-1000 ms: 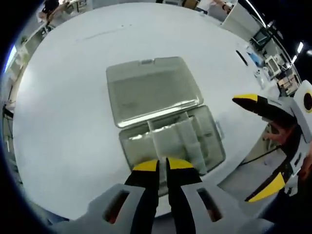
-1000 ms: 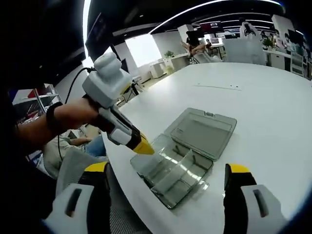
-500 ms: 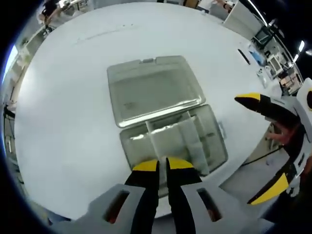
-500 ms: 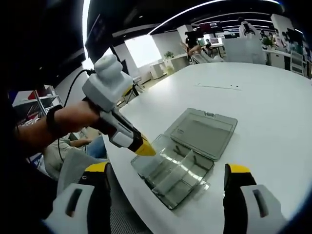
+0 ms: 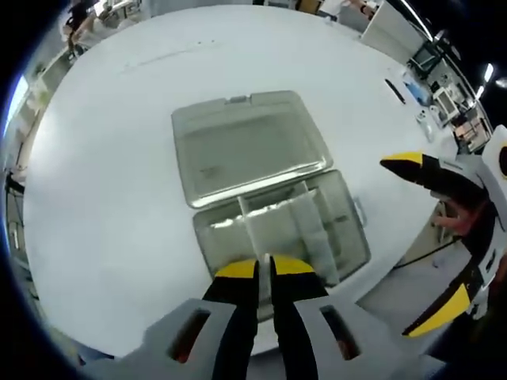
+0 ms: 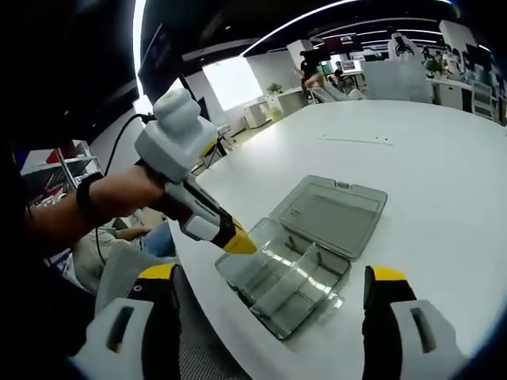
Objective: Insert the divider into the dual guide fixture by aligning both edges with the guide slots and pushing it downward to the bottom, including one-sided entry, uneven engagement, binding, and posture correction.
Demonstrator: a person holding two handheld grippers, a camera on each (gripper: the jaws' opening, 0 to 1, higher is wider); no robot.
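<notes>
A clear grey plastic box (image 5: pixel 333 229) lies on the white table with its lid (image 5: pixel 245 142) folded open behind it. Guide slots and partitions show inside the box (image 6: pixel 285 277). My left gripper (image 5: pixel 264 265) is shut on a thin clear divider (image 5: pixel 255 229) that stands in the box's near compartment. In the right gripper view the left gripper (image 6: pixel 238 244) has its yellow tip at the box's near-left wall, held by a person's hand. My right gripper (image 6: pixel 271 275) is open, its jaws wide apart on this side of the box and holding nothing. It also appears as the right gripper (image 5: pixel 428 233) beside the box.
The white table (image 5: pixel 103 158) stretches far behind and to the left of the box. Its edge (image 5: pixel 380 277) runs just in front of the box. Desks and office gear (image 5: pixel 444 103) stand beyond the table, and a seated person (image 6: pixel 119 237) is behind the left arm.
Hardly anything: both views drift slightly. The left gripper stays shut on the divider at the box's near wall and the right gripper stays open.
</notes>
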